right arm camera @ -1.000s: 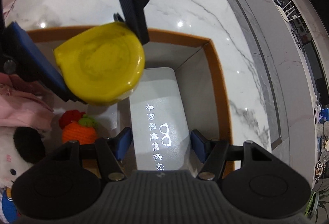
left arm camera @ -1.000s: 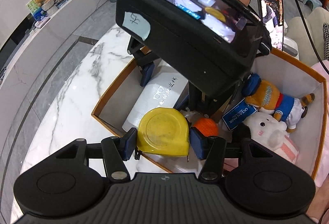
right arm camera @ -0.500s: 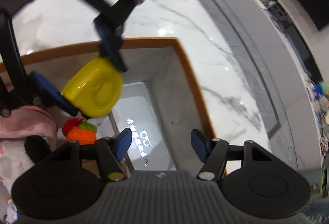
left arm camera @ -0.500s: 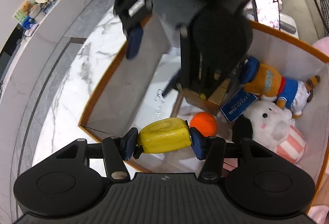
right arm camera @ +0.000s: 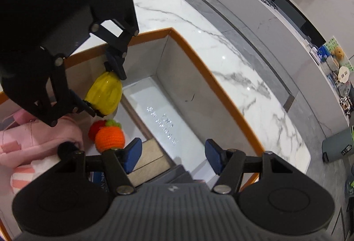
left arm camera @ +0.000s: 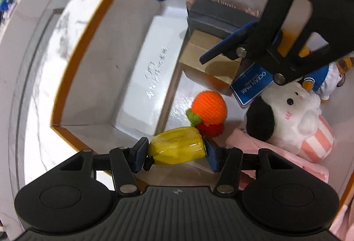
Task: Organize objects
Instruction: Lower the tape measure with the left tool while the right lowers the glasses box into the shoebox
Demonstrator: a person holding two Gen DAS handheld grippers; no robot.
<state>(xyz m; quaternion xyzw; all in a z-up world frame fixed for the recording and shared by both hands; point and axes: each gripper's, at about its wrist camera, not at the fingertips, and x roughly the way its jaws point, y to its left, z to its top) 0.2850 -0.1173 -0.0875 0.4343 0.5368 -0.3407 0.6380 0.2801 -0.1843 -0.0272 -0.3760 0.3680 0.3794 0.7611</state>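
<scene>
From the left wrist, the left claw is closed on a yellow tape measure, pads pressed to both flat sides, held over the near corner of an orange-rimmed box. Just beyond lie a knitted orange, a white case and a plush toy. From the right wrist, the right claw gapes wide and holds nothing, hovering above the white case; the box sits on a marble bench, with a grey ledge behind.
</scene>
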